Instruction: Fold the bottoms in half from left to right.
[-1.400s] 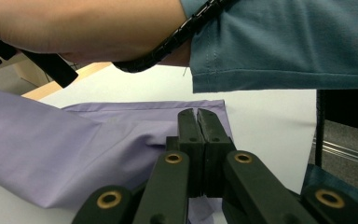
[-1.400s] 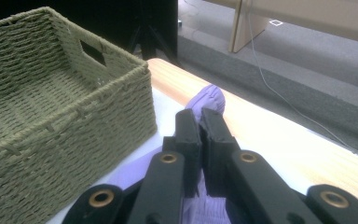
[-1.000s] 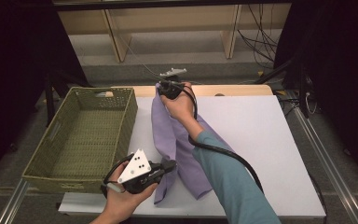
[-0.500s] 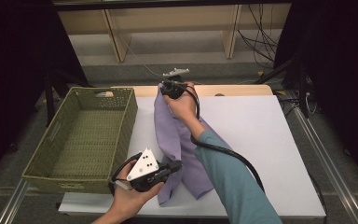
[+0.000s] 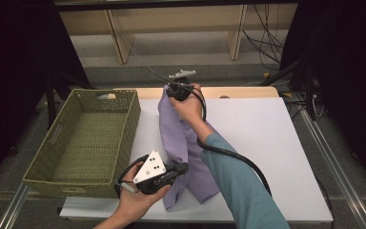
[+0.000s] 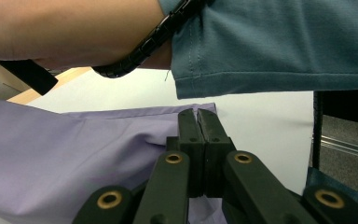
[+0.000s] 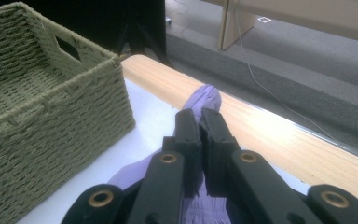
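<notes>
A lilac cloth (image 5: 183, 143) lies lengthwise on the white table top (image 5: 267, 143), stretched between both grippers. My left gripper (image 5: 185, 168) at the near end is shut on the cloth's near corner; in the left gripper view its jaws (image 6: 198, 122) pinch the lilac fabric (image 6: 65, 158). My right gripper (image 5: 171, 90) at the far end is shut on the cloth's far corner, lifted a little off the table. In the right gripper view a bunch of fabric (image 7: 204, 99) pokes out past the closed jaws (image 7: 200, 122).
A green woven basket (image 5: 83, 138), empty, stands on the table's left side, and its wall (image 7: 51, 116) is close to the right gripper. A wooden strip (image 5: 238, 91) runs along the table's far edge. The right forearm in a teal sleeve (image 5: 240, 181) crosses above the cloth.
The left gripper has moved a little to the right along the near edge with the cloth corner. The right gripper has kept its place at the far end.
</notes>
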`<move>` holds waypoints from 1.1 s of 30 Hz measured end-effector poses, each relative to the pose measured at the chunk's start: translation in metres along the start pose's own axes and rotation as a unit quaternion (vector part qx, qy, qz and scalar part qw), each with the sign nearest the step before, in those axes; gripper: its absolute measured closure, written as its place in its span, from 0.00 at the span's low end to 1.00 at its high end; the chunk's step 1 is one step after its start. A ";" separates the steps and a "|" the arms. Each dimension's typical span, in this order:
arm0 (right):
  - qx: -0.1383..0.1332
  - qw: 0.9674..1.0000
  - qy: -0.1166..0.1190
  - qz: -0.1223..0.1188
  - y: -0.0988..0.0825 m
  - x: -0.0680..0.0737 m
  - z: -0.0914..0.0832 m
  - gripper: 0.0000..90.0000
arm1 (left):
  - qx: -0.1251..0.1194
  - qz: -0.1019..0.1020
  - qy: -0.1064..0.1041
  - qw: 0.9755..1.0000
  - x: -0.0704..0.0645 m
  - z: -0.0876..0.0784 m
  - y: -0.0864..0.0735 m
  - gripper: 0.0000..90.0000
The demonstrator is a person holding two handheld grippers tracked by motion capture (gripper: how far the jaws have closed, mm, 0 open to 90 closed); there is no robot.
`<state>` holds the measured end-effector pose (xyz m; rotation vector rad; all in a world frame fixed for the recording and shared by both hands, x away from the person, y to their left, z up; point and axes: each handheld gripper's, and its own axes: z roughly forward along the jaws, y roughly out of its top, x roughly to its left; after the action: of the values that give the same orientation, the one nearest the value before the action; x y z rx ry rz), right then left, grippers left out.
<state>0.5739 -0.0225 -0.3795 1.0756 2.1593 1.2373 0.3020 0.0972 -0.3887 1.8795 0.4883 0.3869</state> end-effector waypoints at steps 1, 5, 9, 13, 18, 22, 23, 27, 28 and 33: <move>0.000 1.000 -0.001 -0.001 0.000 -0.001 0.000 0.96 | 0.000 -0.001 0.000 1.000 0.000 0.000 0.000 0.99; 0.000 1.000 -0.002 -0.001 0.000 -0.002 0.000 0.96 | -0.001 0.001 0.001 1.000 0.001 0.002 0.001 0.99; -0.001 1.000 -0.004 -0.002 0.000 -0.004 -0.001 0.96 | -0.002 0.000 0.000 1.000 0.001 0.004 0.002 0.99; -0.001 1.000 -0.004 -0.003 -0.001 -0.005 -0.001 0.96 | -0.001 0.001 -0.001 1.000 0.001 0.006 0.003 0.99; -0.002 1.000 -0.005 -0.003 -0.001 -0.006 -0.001 0.96 | 0.001 0.003 -0.003 1.000 0.001 0.010 0.003 0.99; 0.000 1.000 -0.006 -0.001 -0.002 -0.007 -0.002 0.96 | 0.000 0.003 -0.004 1.000 0.001 0.012 0.004 0.99; 0.000 1.000 -0.005 0.000 -0.002 -0.007 -0.002 0.96 | 0.001 0.003 -0.004 1.000 0.000 0.012 0.004 0.99; 0.001 1.000 -0.006 -0.003 -0.003 -0.009 -0.001 0.96 | 0.003 0.004 -0.006 1.000 0.000 0.015 0.004 0.99; 0.000 1.000 -0.006 -0.005 -0.003 -0.009 -0.001 0.96 | 0.004 0.004 -0.006 1.000 0.000 0.016 0.004 0.99; 0.003 1.000 -0.007 -0.002 -0.004 -0.011 -0.001 0.96 | 0.006 0.003 -0.007 1.000 0.001 0.021 0.003 0.99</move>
<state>0.5782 -0.0327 -0.3829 1.0782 2.1542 1.2184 0.3131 0.0800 -0.3929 1.8938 0.4764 0.3766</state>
